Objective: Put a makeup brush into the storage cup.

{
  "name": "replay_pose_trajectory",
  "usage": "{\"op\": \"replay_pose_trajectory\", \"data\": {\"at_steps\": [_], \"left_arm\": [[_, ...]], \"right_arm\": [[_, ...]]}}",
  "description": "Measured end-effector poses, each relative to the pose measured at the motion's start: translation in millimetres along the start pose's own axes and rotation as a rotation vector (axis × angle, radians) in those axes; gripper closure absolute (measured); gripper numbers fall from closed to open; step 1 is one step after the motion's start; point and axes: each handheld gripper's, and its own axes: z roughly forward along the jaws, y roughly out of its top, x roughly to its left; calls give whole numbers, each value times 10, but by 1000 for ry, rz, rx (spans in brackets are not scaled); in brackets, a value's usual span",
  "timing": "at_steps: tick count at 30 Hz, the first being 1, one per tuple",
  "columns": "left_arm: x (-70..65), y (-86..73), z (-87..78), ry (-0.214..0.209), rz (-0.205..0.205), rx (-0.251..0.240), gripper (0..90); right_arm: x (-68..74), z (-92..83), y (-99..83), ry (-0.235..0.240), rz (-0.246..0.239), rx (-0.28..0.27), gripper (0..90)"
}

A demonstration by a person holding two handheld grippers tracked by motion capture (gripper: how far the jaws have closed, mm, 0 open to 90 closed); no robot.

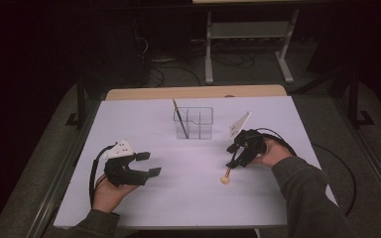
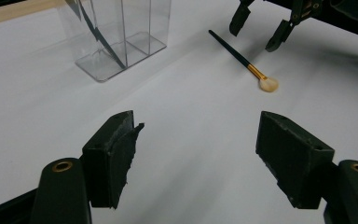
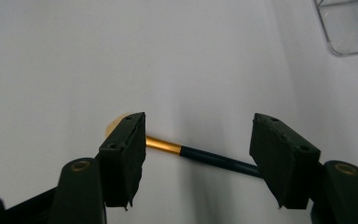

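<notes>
A makeup brush (image 1: 226, 174) with a dark handle, gold ferrule and beige head lies on the white table (image 1: 178, 203), right of centre. My right gripper (image 1: 233, 156) hovers just over its handle, open. In the right gripper view the brush (image 3: 205, 157) runs crosswise under my right gripper (image 3: 199, 125), and neither pad touches it. The left gripper view shows the brush (image 2: 242, 58) with the right gripper (image 2: 258, 28) above its handle end. My left gripper (image 1: 149, 163) rests at the table's left, open and empty (image 2: 198, 123).
A clear plastic organizer (image 1: 201, 124) with compartments stands at the middle back and holds one dark slanted stick (image 1: 180, 119); it also appears as the organizer (image 2: 135, 42) and the organizer (image 3: 349, 28). A wooden strip (image 1: 193, 92) edges the far side of the table.
</notes>
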Motion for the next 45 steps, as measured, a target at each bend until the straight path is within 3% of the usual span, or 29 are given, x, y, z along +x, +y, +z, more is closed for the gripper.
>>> {"op": "replay_pose_trajectory", "data": {"at_steps": [16,27,36,45], "left_arm": [[14,-5,-6,-6,-3,0,282],[4,-3,12,-11,-5,6,282],[5,-6,27,-9,5,12,283],[7,-5,20,-11,-7,7,283]], "right_arm": [[-24,159,-13,0,-44,61,406],[-2,73,-65,-13,-24,19,405],[-5,166,-58,-1,-35,51,422],[1,217,-73,-5,-79,90,479]]}}
